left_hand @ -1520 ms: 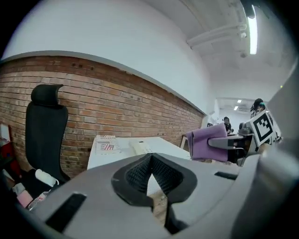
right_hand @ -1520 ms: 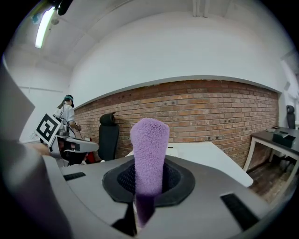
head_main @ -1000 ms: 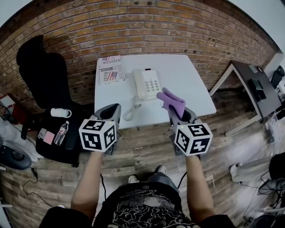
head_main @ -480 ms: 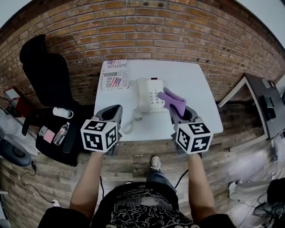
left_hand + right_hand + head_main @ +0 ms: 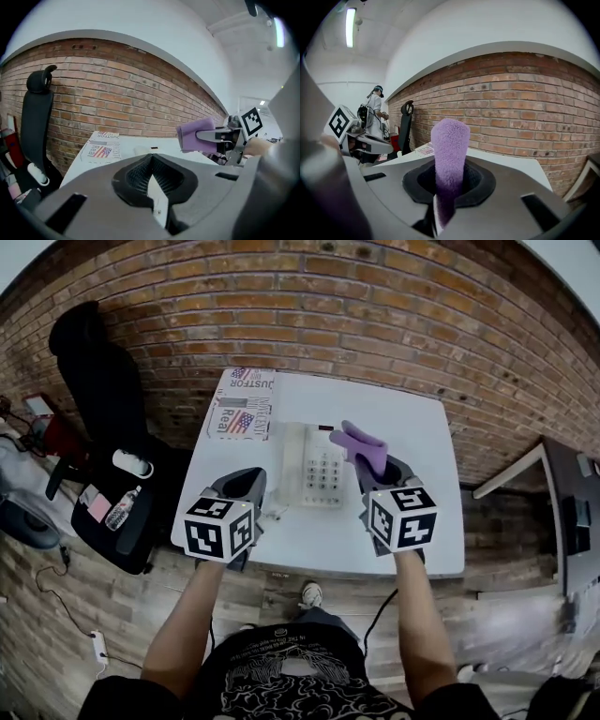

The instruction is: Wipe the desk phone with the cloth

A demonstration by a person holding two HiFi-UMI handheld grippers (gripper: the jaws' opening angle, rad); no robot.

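Note:
The white desk phone [image 5: 317,465] lies on the white table [image 5: 412,437], its coiled cord [image 5: 275,513] trailing off its near left side. My right gripper [image 5: 375,468] is shut on a folded purple cloth [image 5: 359,445], which hangs just right of the phone's far end, above the table. That cloth [image 5: 450,154] stands upright between the jaws in the right gripper view. The left gripper [image 5: 246,476] hovers over the table's near left part, beside the phone, shut and empty. Its closed jaws [image 5: 151,171] hide the phone in the left gripper view; the cloth [image 5: 199,135] shows at the right.
A magazine [image 5: 242,404] lies at the table's far left corner. A black office chair [image 5: 94,381] stands left of the table, with a black bag, bottles and clutter [image 5: 117,507] beside it. A brick wall [image 5: 309,324] runs behind. A person [image 5: 375,112] stands far off.
The view has closed in on the table. Both grippers have moved forward from off its near edge to above it, and the cloth now sits beside the phone's far right.

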